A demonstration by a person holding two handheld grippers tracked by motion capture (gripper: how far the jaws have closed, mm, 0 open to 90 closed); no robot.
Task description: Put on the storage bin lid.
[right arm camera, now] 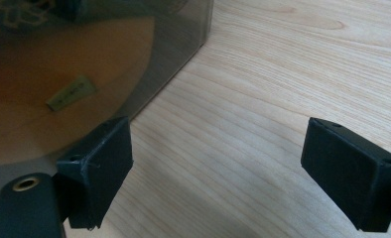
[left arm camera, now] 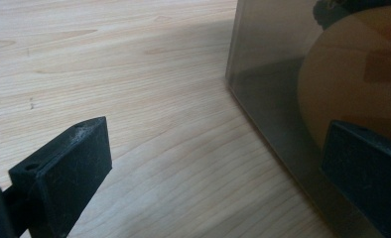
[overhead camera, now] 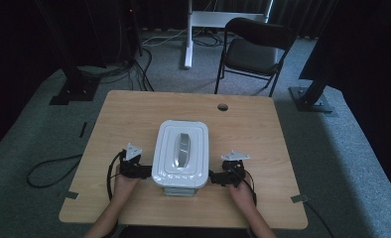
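A clear storage box with a white lid [overhead camera: 180, 151] and a grey handle stands on the wooden table [overhead camera: 134, 114]. My left gripper [overhead camera: 143, 172] sits right beside the box's left side, jaws open and empty. My right gripper [overhead camera: 214, 177] sits right beside the box's right side, also open. In the left gripper view the box's translucent wall [left arm camera: 278, 74] shows an orange round thing [left arm camera: 352, 79] inside, and the gripper [left arm camera: 223, 173] gapes wide. In the right gripper view the wall [right arm camera: 134, 59] is at the left, with the gripper [right arm camera: 218, 168] open over bare wood.
A cable hole [overhead camera: 223, 106] lies near the table's far edge. A black chair [overhead camera: 255, 49] and a white desk leg [overhead camera: 187, 34] stand beyond the table. Cables trail on the carpet [overhead camera: 49, 171] to the left.
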